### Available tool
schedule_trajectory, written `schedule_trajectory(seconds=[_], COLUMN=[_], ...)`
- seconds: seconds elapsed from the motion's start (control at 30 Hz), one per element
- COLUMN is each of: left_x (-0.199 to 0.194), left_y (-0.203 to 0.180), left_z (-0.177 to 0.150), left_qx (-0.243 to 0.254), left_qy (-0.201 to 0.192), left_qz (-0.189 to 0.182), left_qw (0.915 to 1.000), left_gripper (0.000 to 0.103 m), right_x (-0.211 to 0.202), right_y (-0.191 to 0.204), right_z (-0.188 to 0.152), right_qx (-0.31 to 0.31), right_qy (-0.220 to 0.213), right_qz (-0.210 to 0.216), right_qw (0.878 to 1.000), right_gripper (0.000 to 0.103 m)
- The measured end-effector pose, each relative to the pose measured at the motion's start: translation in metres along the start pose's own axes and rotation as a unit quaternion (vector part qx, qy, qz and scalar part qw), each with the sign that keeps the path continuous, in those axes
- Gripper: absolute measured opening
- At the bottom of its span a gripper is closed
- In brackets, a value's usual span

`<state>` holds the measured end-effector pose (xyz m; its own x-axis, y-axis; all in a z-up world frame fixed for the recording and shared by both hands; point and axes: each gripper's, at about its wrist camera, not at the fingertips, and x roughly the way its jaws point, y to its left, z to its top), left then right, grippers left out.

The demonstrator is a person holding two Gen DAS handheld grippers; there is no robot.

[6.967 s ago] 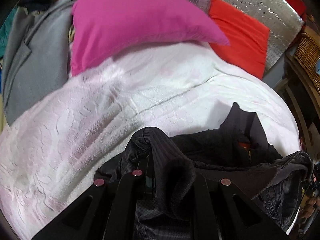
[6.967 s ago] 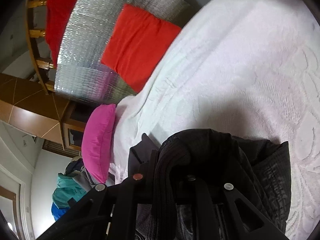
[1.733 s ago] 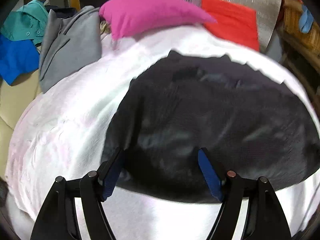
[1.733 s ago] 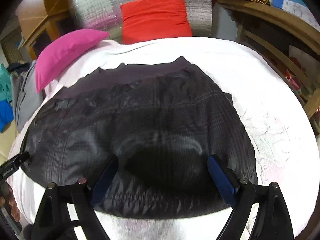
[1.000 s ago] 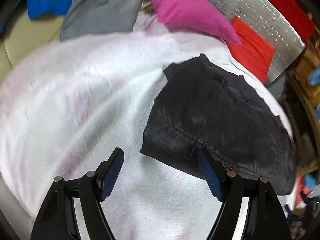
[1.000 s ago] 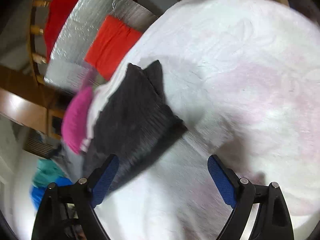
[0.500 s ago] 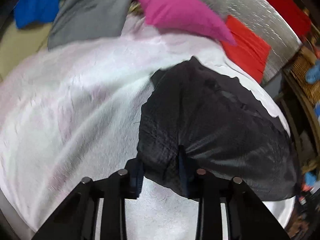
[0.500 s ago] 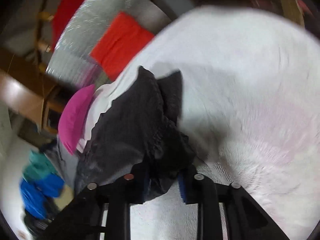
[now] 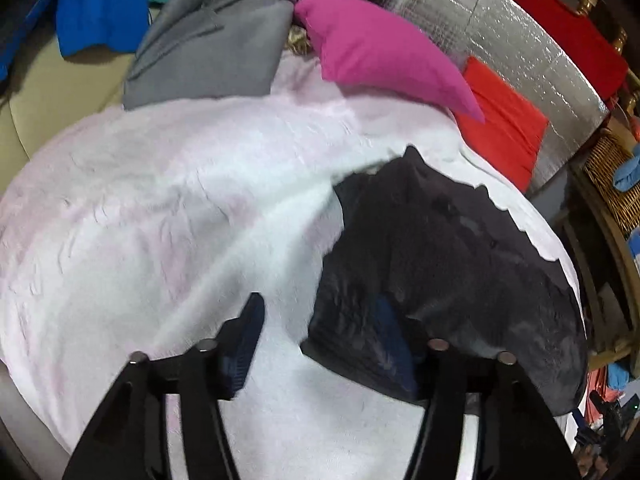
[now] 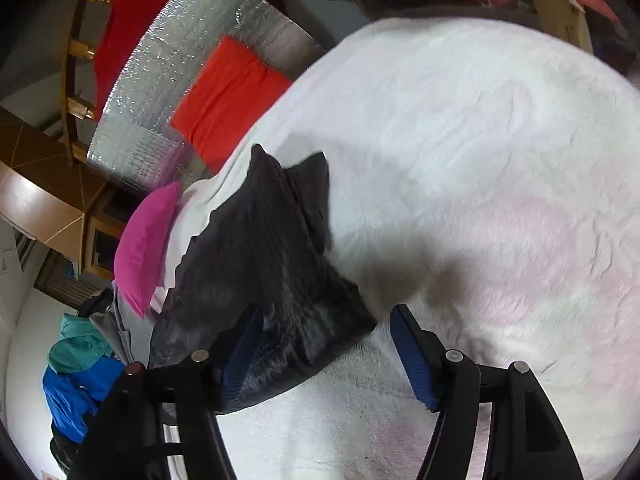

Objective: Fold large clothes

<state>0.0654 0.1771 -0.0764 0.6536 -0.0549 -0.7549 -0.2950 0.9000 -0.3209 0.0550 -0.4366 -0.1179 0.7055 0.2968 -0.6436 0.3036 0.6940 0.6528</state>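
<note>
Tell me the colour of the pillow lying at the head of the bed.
Magenta pink pillow, clearest in the left wrist view.

Both claws, left point(image 9: 320, 344) and right point(image 10: 326, 354), are opening off the black garment point(image 9: 448, 264).

White textured bedspread point(image 9: 168, 216) covers the bed; a magenta pillow point(image 9: 380, 56) lies at its far edge, a red cushion point(image 9: 504, 128) just beside it, propped against a silver foil panel point(image 9: 516, 40). Off the bedspread's far left corner a grey garment point(image 9: 208, 48) is heaped, with blue cloth point(image 9: 100, 20) and teal cloth point(image 10: 78, 350) beyond it. A wicker basket point(image 9: 612, 184) stands at the right edge, near wooden furniture point(image 10: 44, 204).
</note>
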Motion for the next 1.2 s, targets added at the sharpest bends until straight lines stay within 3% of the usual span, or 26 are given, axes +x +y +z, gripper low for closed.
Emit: schedule_trajectory(seconds=[0.13, 0.3, 0.4, 0.5, 0.53, 0.57, 0.6, 0.67, 0.73, 0.83, 0.9, 1.03, 1.1, 1.17, 1.2], left_x=[0.008, 0.061, 0.084, 0.107, 0.109, 0.109, 0.106, 0.099, 0.096, 0.117, 0.112, 0.087, 0.064, 0.051, 0.045], left_y=[-0.011, -0.042, -0.041, -0.040, -0.039, -0.040, -0.042, -0.049, -0.052, -0.047, -0.048, -0.053, -0.055, -0.064, -0.072], left_z=[0.015, 0.041, 0.054, 0.058, 0.057, 0.056, 0.056, 0.057, 0.056, 0.045, 0.050, 0.058, 0.063, 0.065, 0.065], left_qx=[0.015, 0.066, 0.054, 0.042, 0.044, 0.053, 0.066, 0.081, 0.089, 0.094, 0.080, 0.081, 0.076, 0.085, 0.092], left_qy=[0.011, 0.081, 0.104, 0.136, 0.137, 0.129, 0.121, 0.106, 0.094, 0.103, 0.101, 0.079, 0.031, 0.004, -0.007], left_qz=[-0.012, -0.022, -0.023, -0.055, -0.058, -0.062, -0.071, -0.058, -0.054, -0.049, -0.043, -0.023, -0.003, 0.002, -0.003], left_qw=[0.9998, 0.9943, 0.9928, 0.9884, 0.9879, 0.9882, 0.9879, 0.9894, 0.9902, 0.9890, 0.9907, 0.9934, 0.9966, 0.9964, 0.9957], left_gripper=[0.070, 0.075, 0.075, 0.075, 0.072, 0.064, 0.043, 0.034, 0.031, 0.033, 0.033, 0.035, 0.037, 0.041, 0.045], right_x=[0.016, 0.055, 0.074, 0.093, 0.095, 0.098, 0.096, 0.089, 0.091, 0.107, 0.103, 0.085, 0.069, 0.061, 0.061], right_y=[0.014, 0.025, 0.026, 0.025, 0.027, 0.033, 0.042, 0.062, 0.064, 0.039, 0.040, 0.049, 0.066, 0.084, 0.095], right_z=[0.018, 0.043, 0.057, 0.065, 0.067, 0.066, 0.066, 0.065, 0.064, 0.057, 0.056, 0.062, 0.065, 0.067, 0.067], right_qx=[-0.031, -0.061, -0.063, -0.051, -0.057, -0.068, -0.085, -0.135, -0.145, -0.104, -0.101, -0.105, -0.133, -0.159, -0.176], right_qy=[0.017, 0.066, 0.087, 0.113, 0.116, 0.116, 0.116, 0.103, 0.095, 0.103, 0.095, 0.081, 0.049, 0.030, 0.025], right_qz=[-0.001, -0.008, -0.008, 0.013, 0.020, 0.024, 0.022, -0.005, -0.019, -0.017, -0.018, -0.048, -0.063, -0.063, -0.063], right_qw=[0.999, 0.996, 0.994, 0.992, 0.991, 0.991, 0.989, 0.985, 0.985, 0.989, 0.990, 0.990, 0.988, 0.985, 0.982], right_gripper=[0.076, 0.076, 0.076, 0.076, 0.072, 0.034, 0.025, 0.015, 0.015, 0.016, 0.019, 0.041, 0.049, 0.067, 0.070])
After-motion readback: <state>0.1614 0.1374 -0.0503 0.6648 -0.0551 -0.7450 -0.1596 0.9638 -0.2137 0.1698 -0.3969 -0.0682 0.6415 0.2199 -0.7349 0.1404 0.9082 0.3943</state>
